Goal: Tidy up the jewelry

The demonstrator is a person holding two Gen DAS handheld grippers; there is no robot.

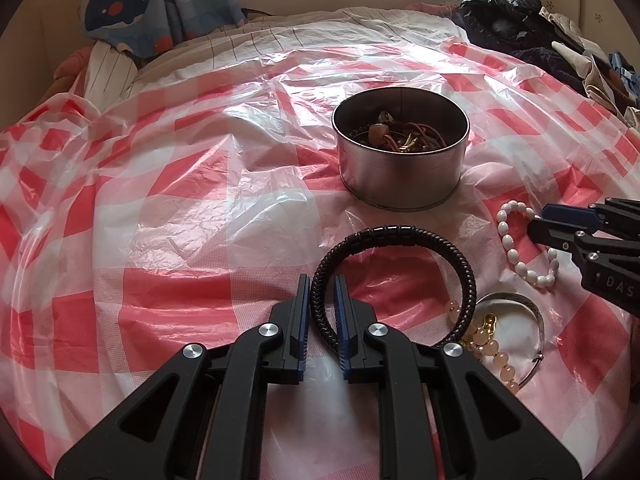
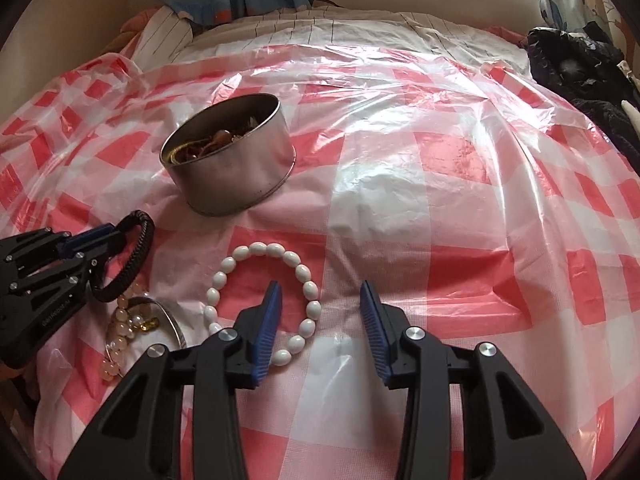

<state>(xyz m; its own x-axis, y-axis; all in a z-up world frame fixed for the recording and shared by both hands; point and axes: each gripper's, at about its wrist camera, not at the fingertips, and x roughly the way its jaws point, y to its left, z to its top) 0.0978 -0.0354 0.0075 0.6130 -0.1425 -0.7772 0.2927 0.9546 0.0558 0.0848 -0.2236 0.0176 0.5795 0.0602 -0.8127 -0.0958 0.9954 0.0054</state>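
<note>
My left gripper (image 1: 322, 280) is shut on the near side of a black braided bracelet (image 1: 400, 236), also seen in the right wrist view (image 2: 138, 252). My right gripper (image 2: 320, 288) is open, its left finger inside the loop of a white bead bracelet (image 2: 296, 258) lying on the sheet; the bracelet also shows in the left wrist view (image 1: 508, 236). A round metal tin (image 1: 400, 160) holding several pieces of jewelry stands beyond both; it also shows in the right wrist view (image 2: 236, 172). A silver bangle (image 1: 528, 312) and a peach bead bracelet (image 1: 492, 348) lie beside the black one.
A red-and-white checked plastic sheet (image 1: 180, 220) covers the bed. Dark clothes (image 1: 520, 32) are piled at the far right. A whale-print cloth (image 1: 132, 4) hangs at the back left.
</note>
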